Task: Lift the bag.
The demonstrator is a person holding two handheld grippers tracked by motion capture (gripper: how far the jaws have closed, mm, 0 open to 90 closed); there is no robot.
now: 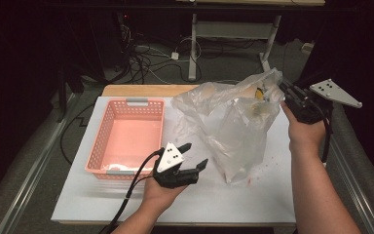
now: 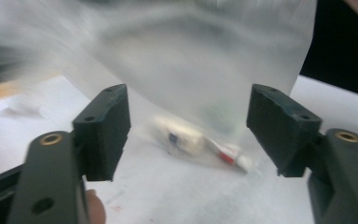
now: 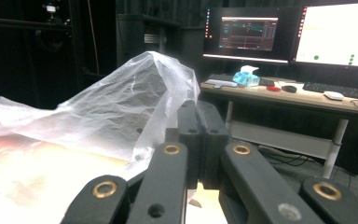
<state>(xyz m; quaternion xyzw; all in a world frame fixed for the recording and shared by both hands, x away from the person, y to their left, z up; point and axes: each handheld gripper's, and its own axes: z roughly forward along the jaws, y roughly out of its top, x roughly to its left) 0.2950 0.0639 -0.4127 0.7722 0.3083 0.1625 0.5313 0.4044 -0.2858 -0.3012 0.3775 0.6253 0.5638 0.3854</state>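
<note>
Right now the right tongs (image 1: pixel 283 91) are pressed together on the top edge of a clear plastic bag (image 1: pixel 233 126), holding it up off the white table (image 1: pixel 253 200) so that it hangs with its lower end resting on the surface. In the right gripper view the two black jaws meet with a fold of the film caught between them. The left tongs (image 1: pixel 193 155) are spread and empty, low over the table just beside the bag's lower left side, between it and the pink basket (image 1: pixel 108 146).

In the left gripper view the jaws stand wide, and through the film a small tube (image 2: pixel 200 144) with a white cap and a red band lies at the bottom of the bag, on the table side. That picture is blurred, so I cannot read what else is in there.

What could go wrong, as I judge it:
- The film is thin and slippery. If the right tongs hold only a narrow fold, a tug from below could pull it free and the bag would drop.
- If the left tongs close on loose film alone, the tube may slide away inside and nothing useful is gripped.
- A hard pinch on the tube through the bag could tear the plastic.
- Lifting the bottom too steeply could send the contents out past the basket.
</note>
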